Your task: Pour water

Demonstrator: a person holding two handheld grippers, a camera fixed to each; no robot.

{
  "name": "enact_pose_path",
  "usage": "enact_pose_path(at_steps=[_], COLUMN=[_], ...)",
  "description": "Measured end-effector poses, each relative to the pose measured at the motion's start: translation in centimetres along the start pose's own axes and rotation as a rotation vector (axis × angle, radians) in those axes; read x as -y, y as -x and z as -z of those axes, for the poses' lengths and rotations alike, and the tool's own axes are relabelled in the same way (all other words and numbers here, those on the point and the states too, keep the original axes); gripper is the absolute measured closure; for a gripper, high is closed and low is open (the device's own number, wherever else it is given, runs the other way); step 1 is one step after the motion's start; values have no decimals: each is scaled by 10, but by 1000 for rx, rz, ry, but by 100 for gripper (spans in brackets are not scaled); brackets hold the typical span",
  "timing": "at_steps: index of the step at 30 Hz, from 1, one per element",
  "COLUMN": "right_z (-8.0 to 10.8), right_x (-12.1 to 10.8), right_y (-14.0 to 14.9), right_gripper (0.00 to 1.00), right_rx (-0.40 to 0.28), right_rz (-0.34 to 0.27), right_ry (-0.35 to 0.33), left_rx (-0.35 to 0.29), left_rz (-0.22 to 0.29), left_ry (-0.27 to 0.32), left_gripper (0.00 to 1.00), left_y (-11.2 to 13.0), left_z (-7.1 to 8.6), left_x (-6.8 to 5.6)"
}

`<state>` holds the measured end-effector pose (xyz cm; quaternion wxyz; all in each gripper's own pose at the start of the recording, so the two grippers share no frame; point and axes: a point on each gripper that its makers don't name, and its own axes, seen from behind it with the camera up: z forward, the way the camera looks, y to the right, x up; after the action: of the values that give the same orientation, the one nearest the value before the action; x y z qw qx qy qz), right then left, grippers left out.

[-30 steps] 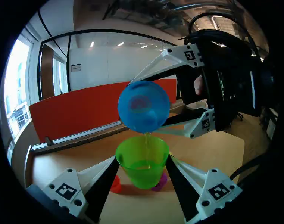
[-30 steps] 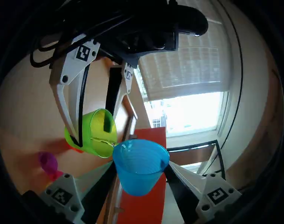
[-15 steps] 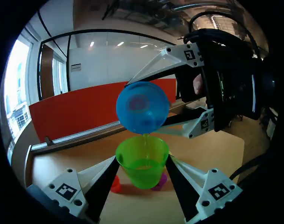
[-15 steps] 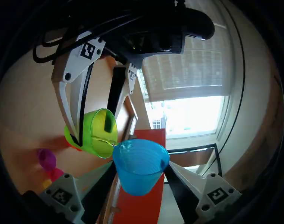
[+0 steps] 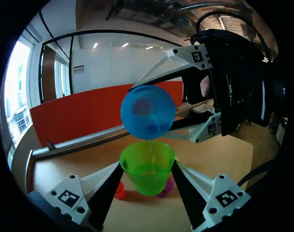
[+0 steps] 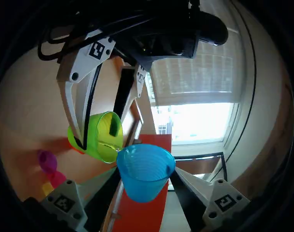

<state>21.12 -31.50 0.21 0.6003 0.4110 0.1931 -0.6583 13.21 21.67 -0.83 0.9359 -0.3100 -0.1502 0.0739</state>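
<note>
Blue cup (image 5: 147,112) gripped by right tongs (image 6: 145,173), green cup (image 6: 98,137) by left tongs (image 5: 147,165), seemingly unchanged

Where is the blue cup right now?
In the left gripper view, the blue cup is mid-picture, tipped just above the green cup, held by the right gripper on the picture's right.

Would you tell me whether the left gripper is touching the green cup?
Touching: the left gripper view shows the left gripper clamping both fingers on the green cup.
</note>
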Motion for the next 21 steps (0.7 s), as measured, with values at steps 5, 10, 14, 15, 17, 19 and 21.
enact_pose_path(at_steps=[5,10,14,15,17,19,21], right_z=[-1,-4,-6,-7,-9,-11,-13], right_x=[-1,-2,-4,-4,-5,-6,-6], right_y=[1,3,6,7,8,11,13], right_gripper=[11,11,11,11,11,11,11], right_rx=[-2,-4,-5,-5,-6,-6,-6], right_rz=[20,35,39,40,42,46,51], right_ry=[-2,-1,0,0,0,0,0], left_rx=[0,0,0,0,1,1,1], left_rz=[-2,-3,-3,-3,-4,-4,-4], left_ry=[1,2,2,2,1,0,0], left_gripper=[14,14,15,14,14,14,14], left_y=[-1,-1,0,0,0,0,0], left_z=[0,-1,-1,-1,-1,-1,-1], left_x=[0,0,0,0,0,0,0])
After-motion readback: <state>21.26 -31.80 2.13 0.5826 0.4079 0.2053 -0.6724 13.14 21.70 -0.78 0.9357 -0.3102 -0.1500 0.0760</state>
